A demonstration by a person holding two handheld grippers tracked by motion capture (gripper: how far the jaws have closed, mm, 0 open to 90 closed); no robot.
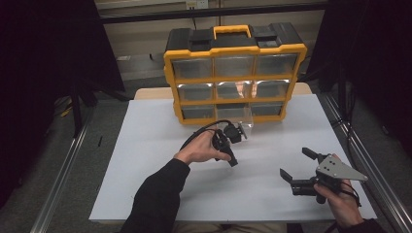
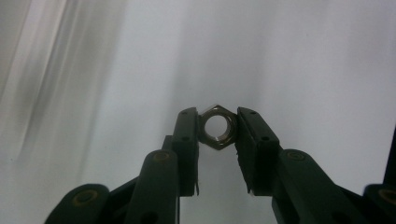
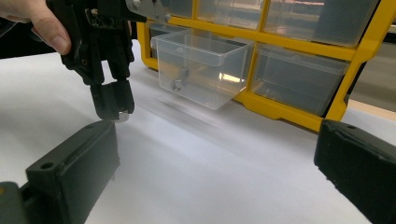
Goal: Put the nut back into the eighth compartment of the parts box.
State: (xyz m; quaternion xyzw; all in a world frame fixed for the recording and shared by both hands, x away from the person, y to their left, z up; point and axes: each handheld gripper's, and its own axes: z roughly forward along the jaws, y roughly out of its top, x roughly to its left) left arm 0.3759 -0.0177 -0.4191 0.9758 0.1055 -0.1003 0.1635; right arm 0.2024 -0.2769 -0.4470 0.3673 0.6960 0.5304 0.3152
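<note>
Left gripper (image 2: 217, 128): nearest the lens in its own view, its two black jaws are closed narrowly on a hex nut (image 2: 217, 127), pressing on opposite flats, with the bore facing the camera.
Nut position: it sits at the very tips of the jaws, just above the white table (image 1: 160, 160), pointing downward as the right gripper view shows (image 3: 120, 114).
Left hand (image 1: 201, 149): it holds the tool near the table's middle, in front of the organiser (image 1: 233, 73).
Open drawer (image 3: 203, 65): a clear bin is pulled out of the yellow-framed organiser's bottom row; a few small metal parts lie inside it.
Step in hand: probably carrying the nut between the table and that drawer; which direction cannot be told.
Doing it well: the squeeze should stay even, since a tip grip on flats could let the nut twist out; the tool should travel level and slowly, clear the drawer's front rim, and release low over the drawer floor.
Right gripper (image 1: 297, 167): its jaws stand wide apart and empty, resting well to the right, clear of the path.
</note>
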